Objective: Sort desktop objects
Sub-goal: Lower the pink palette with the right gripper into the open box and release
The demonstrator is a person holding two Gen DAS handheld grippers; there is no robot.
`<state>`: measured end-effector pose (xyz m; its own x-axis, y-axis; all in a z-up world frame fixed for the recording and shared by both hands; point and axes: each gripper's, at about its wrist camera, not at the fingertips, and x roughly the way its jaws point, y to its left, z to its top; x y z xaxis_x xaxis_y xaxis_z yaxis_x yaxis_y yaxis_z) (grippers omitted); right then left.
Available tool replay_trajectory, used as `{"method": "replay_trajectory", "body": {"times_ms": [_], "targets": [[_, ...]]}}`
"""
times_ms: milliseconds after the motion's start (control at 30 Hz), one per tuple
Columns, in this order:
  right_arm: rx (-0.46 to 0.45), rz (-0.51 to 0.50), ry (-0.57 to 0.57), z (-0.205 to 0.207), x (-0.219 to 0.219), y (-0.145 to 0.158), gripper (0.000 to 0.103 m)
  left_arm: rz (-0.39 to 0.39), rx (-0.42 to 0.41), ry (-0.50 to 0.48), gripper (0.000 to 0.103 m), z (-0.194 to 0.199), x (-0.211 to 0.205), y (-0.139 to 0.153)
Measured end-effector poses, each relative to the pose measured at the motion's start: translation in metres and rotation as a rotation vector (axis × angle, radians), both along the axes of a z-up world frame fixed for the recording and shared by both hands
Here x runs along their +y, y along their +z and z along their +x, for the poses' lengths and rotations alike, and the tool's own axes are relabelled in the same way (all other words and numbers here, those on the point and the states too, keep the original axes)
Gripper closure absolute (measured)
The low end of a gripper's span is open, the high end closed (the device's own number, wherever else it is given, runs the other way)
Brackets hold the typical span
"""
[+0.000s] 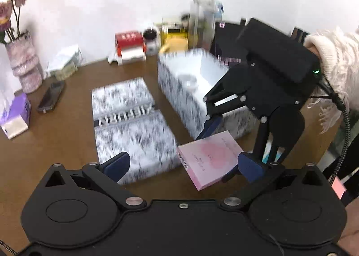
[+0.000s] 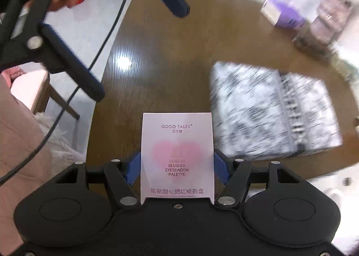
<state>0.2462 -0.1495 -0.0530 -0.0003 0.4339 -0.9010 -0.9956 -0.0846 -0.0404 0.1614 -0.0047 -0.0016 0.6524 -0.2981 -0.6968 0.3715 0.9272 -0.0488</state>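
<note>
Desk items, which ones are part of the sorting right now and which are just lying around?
In the job:
- pink eyeshadow palette box, gripped by the right claw
- open patterned storage box
- patterned lid flat on the desk
- left claw, open

Lying about:
- phone
- purple tissue pack
- vase of roses
- red-and-white box

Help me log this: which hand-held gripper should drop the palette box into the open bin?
Right. The right hand-held gripper already clamps the palette box near the open bin; the left hand-held gripper is open, empty.
</note>
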Motion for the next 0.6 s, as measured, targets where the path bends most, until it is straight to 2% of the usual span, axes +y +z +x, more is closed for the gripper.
{"method": "replay_trajectory", "body": {"times_ms": [133, 267, 400, 500, 600], "targets": [[-0.034, 0.032, -0.044, 0.018, -0.006, 0.052, 0.034, -0.001, -0.012, -0.010, 0.000, 0.021, -0.005, 0.032], [-0.082, 0.004, -0.089, 0.044, -0.024, 0.084, 0.034, -0.009, -0.009, -0.045, 0.000, 0.052, -0.021, 0.053], [-0.107, -0.053, -0.145, 0.076, -0.038, 0.080, 0.034, 0.025, -0.021, -0.092, 0.000, 0.082, -0.048, 0.062], [-0.107, -0.096, -0.180, 0.100, -0.045, 0.069, 0.034, 0.033, -0.030, -0.130, 0.000, 0.101, -0.064, 0.056], [-0.091, -0.117, -0.207, 0.122, -0.047, 0.051, 0.034, 0.020, -0.004, -0.160, 0.000, 0.121, -0.073, 0.043]]}}
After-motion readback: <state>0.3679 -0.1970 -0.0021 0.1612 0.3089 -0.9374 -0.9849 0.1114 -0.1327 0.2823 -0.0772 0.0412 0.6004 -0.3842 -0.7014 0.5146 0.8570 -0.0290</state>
